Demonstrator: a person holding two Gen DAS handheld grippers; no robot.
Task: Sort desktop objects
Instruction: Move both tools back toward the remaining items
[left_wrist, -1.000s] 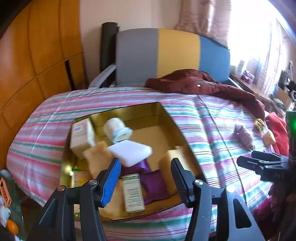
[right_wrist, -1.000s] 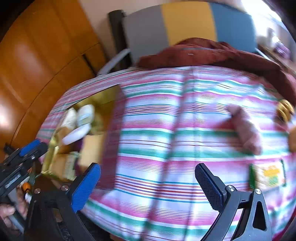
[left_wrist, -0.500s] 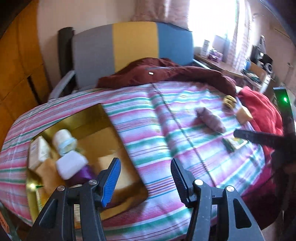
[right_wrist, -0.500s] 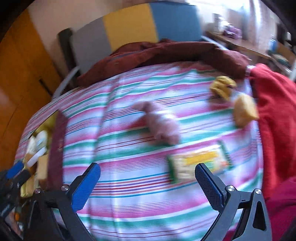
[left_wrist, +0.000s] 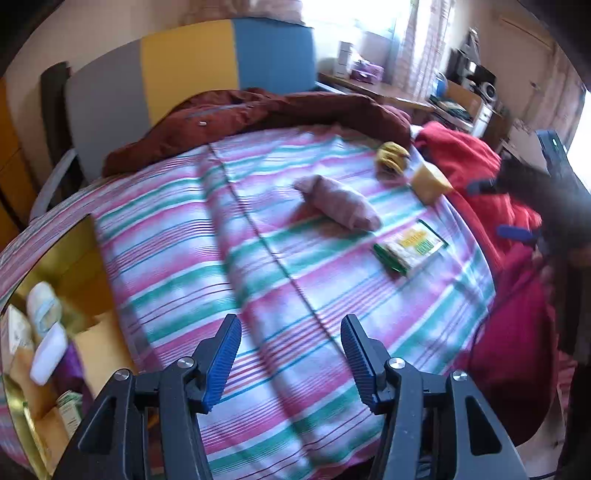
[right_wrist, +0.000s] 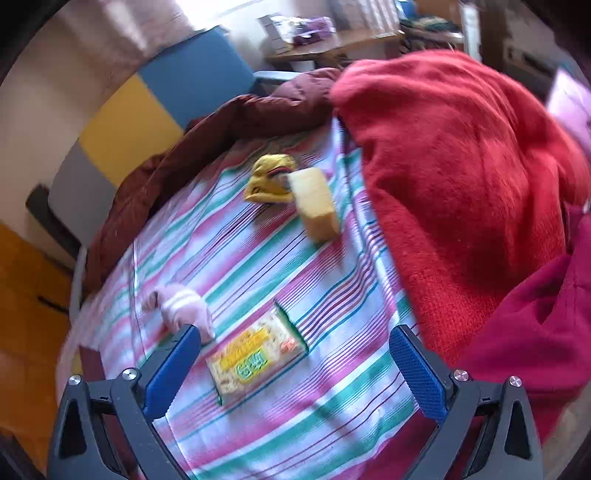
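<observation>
Right wrist view: right claw (right_wrist: 295, 373) is open, nothing between the jaws, hanging over the striped cloth (right_wrist: 295, 435) on the worktop. Flat snack packet (right_wrist: 256, 360) lies directly ahead in the gap between the fingers, not touched.

Handling guess: the packet looks light, thin, crinkly, probably slick film. It lies flat, so there is no edge standing up to grab. Best bet is to pinch across the short width, fingers pressed into the soft cloth beside both long edges. Contents may crush, so go gently.

Further out: pink rolled sock (right_wrist: 181, 306) sits just beyond the left finger. Soft, squashy, easy to take round the middle. Yellow sponge block (right_wrist: 314, 203) and yellow crumpled item (right_wrist: 269, 179) lie touching near the far edge, beside the red blanket (right_wrist: 461, 177). The sponge looks light and springy.

Left wrist view: left claw (left_wrist: 291, 365) is also open and empty, over bare cloth, well apart from the loose items.

View differences:
- Only the left view shows the gold tray (left_wrist: 85, 243) at the left edge, with boxes, a white bar and a purple pouch in it. I judge it the sort target.
- The left view catches the right claw's blue pads at far right, blurred.
- The right view gives the packet's alignment with the fingers; the left view shows it only from a distance.
</observation>
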